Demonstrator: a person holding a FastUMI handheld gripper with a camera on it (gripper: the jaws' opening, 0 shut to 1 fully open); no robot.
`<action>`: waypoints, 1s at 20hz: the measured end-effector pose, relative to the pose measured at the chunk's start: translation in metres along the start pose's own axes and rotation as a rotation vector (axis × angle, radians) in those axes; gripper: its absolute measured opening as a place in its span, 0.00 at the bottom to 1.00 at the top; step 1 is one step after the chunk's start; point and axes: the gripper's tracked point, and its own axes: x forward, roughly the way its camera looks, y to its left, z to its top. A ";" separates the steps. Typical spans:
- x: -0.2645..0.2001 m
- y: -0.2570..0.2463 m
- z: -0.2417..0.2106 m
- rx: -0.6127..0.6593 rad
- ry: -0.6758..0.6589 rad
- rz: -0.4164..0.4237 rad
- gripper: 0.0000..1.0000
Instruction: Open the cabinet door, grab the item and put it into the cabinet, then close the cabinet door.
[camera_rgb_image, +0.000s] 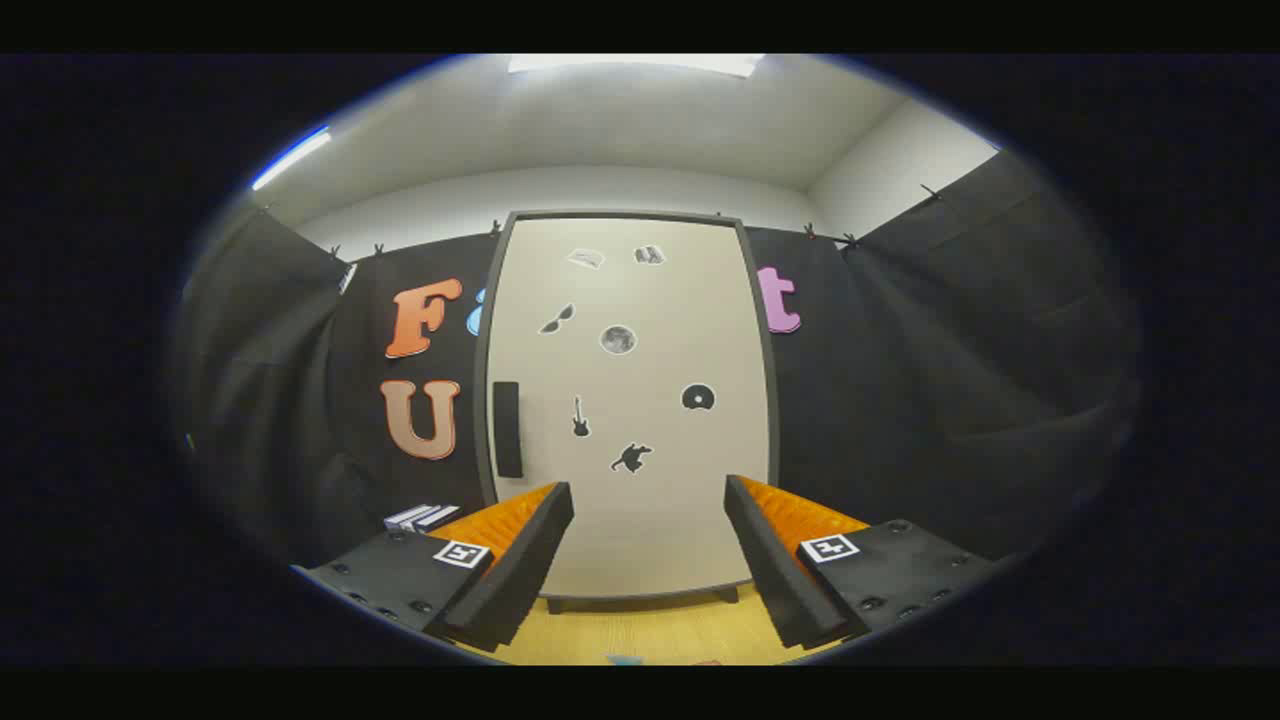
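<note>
Your gripper (648, 498) stands wide open, with nothing between its fingers and nothing touching them. The left finger (520, 560) and the right finger (775, 565) are dark foam pads backed by orange plastic, each carrying a small black-and-white square marker (461, 553) on its base. They angle apart, so you look straight through the gap at the cabinet.

The cabinet (625, 400) stands upright just beyond the fingers, facing you squarely, on short dark feet on the yellow wooden tabletop (640, 630). Its pale door (680, 300) is closed flat in a dark grey frame. Small black stickers dot the door: sunglasses, a round moon-like disc, a guitar, a record and a cat shape among them. The black handle (507, 429) is a vertical bar at the door's left edge, above and slightly left of your left fingertip, well apart from it.

To the left of the cabinet, just behind your left finger, lies a small stack of light and dark flat items (422, 517), partly hidden; you cannot tell from here exactly what they are. Black cloth hangs around the booth behind the cabinet.
</note>
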 end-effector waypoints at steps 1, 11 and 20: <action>0.001 -0.002 0.004 -0.002 0.000 0.003 0.97; -0.006 -0.028 -0.008 0.086 0.029 0.033 0.98; 0.007 0.007 -0.001 0.026 0.034 0.032 0.98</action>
